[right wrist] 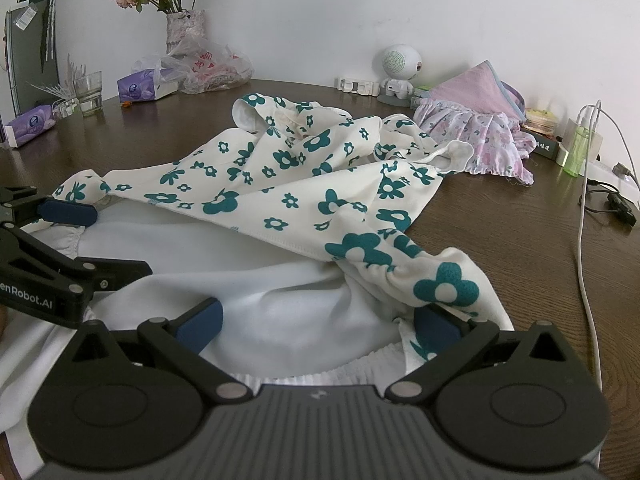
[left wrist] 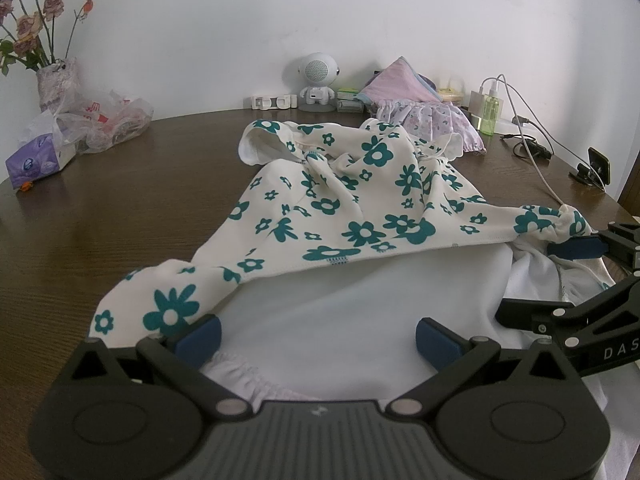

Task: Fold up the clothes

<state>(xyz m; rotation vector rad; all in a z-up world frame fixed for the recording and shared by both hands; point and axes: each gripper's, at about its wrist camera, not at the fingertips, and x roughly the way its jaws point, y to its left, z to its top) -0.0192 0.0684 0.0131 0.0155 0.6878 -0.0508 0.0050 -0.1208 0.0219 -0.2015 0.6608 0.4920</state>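
A white garment with teal flowers (left wrist: 360,200) (right wrist: 280,168) lies crumpled on the dark wooden table (left wrist: 120,208), its hem lifted so the plain white lining (left wrist: 320,308) shows. My left gripper (left wrist: 318,336) is open at the garment's near left corner, and the flowered hem drapes over its left finger. My right gripper (right wrist: 318,326) is open at the near right corner, with bunched flowered cloth resting on its right finger. Each gripper's blue pad (left wrist: 576,246) (right wrist: 68,212) shows at the edge of the other view, touching the gathered hem.
A pink floral garment (left wrist: 436,120) (right wrist: 480,136) lies behind. Along the back stand a vase of dried roses (right wrist: 184,28), a plastic bag (left wrist: 112,120), tissue packs (left wrist: 36,160), a white robot speaker (left wrist: 318,80) and a green bottle (right wrist: 576,148). Cables (right wrist: 584,240) run on the right. A glass (right wrist: 88,92) is far left.
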